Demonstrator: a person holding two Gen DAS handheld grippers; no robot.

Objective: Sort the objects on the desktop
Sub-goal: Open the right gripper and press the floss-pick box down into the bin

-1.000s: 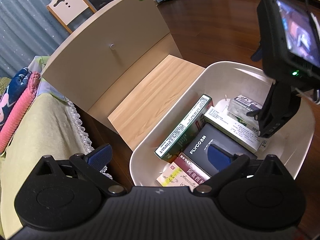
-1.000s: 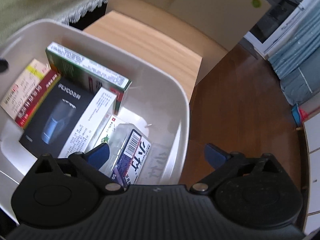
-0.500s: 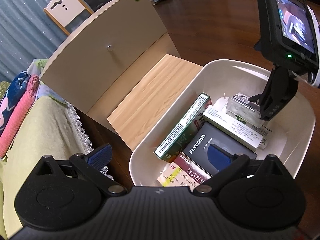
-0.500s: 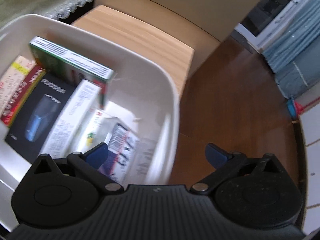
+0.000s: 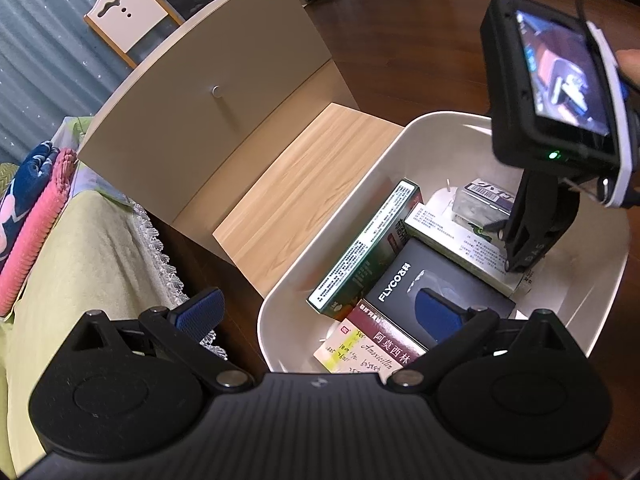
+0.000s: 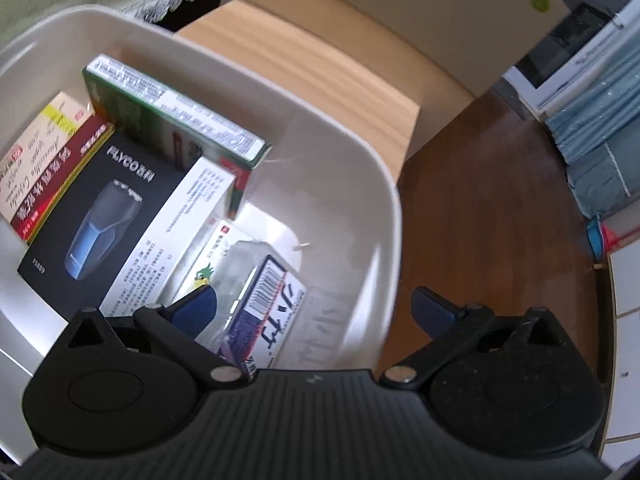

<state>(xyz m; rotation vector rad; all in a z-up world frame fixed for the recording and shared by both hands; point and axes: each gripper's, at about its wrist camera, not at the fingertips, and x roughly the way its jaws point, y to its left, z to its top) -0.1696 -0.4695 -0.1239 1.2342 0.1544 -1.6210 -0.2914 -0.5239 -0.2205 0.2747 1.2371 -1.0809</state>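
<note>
Nearest the white tub's (image 5: 400,148) front rim: left gripper (image 5: 316,312) — jaws wide apart, holding nothing.
Inside tub: black FLYCO shaver box (image 6: 100,216), red-and-cream medicine box (image 5: 372,346), green box (image 5: 364,248) on edge.
Tub's far end: right gripper (image 6: 316,308) — spread wide, empty, over a barcoded clear pack (image 6: 264,300).
Beyond tub: open wooden drawer (image 5: 296,192).

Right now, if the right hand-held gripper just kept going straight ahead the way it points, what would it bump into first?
Probably the clear packet with the barcode label, lying in the white tub between the open fingers of the right hand-held gripper. Depth is hard to judge; the tub's inner wall comes next.
</note>
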